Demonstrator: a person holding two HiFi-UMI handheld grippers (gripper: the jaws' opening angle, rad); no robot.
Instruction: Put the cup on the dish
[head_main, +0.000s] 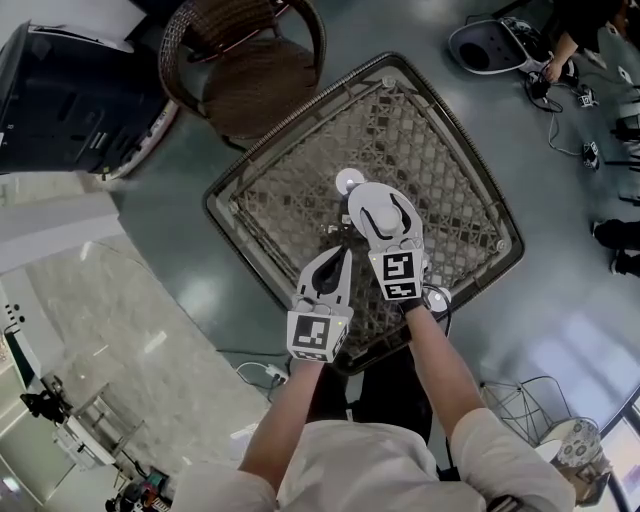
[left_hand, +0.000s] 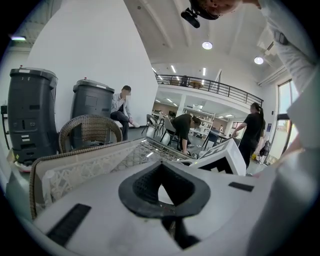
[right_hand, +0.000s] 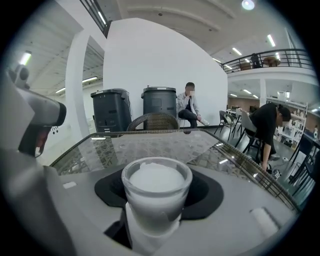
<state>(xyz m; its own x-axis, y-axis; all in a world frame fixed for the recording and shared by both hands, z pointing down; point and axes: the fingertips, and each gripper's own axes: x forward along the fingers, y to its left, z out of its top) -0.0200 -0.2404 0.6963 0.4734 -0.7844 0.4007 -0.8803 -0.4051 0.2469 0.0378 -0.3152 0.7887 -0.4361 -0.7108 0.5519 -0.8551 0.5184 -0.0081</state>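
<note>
Reaches both bare forearms (head_main: 440, 360) over the table (head_main: 470, 200), the right one farther out. Holds the left gripper (head_main: 346, 250) back near the table edge, jaws pinched together, empty. Clamps the right gripper (head_main: 387, 205) on the cup (right_hand: 157, 185), over the tabletop, just short of the dish (head_main: 350, 181). Carries black-and-white square markers (head_main: 398, 272) on both grippers.

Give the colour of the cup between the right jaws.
Clear glass cup, white inside; shows best in the right gripper view.

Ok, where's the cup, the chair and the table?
cup (right_hand: 156, 181), right gripper view, its white top
chair (head_main: 262, 88), head view, its woven seat
table (head_main: 455, 185), head view, bare glass top
</note>
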